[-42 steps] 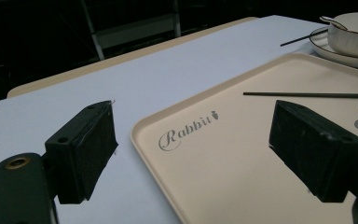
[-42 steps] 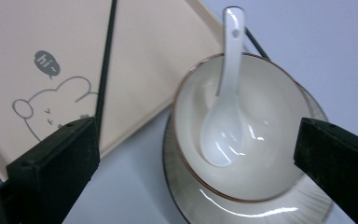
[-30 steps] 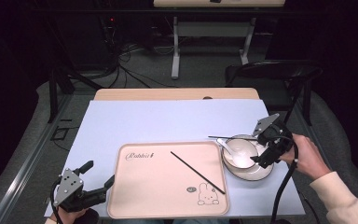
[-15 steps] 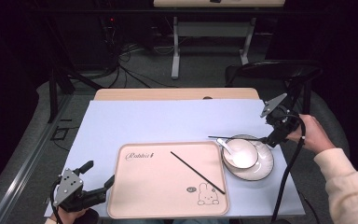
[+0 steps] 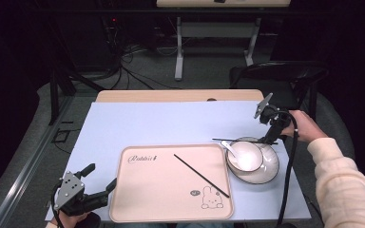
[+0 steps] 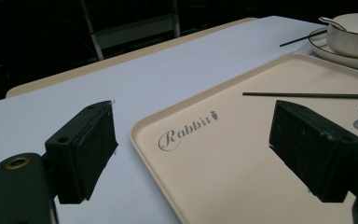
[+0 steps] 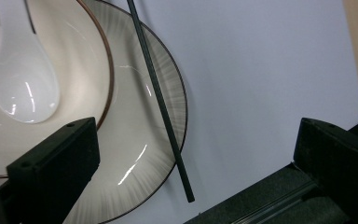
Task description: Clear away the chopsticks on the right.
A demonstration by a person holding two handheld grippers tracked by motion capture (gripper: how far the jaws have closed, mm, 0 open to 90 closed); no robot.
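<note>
Beige tray [image 5: 161, 199] lettered "Rabbit"; both grippers' fingers released, right gripper [image 5: 269, 138] over chopstick [image 7: 161, 100]

Glossy glazed plate [image 7: 144, 135], matt chopstick [image 7: 161, 102], seemingly plastic.

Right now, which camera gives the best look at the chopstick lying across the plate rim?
The right gripper view: the chopstick runs close up across the plate. The high view and left gripper view show it small and thin.

Spoon [image 5: 229, 147] in bowl [image 5: 245, 156] on plate [image 5: 267, 170], right of tray [image 5: 138, 199] bearing one chopstick [image 5: 201, 175].
</note>
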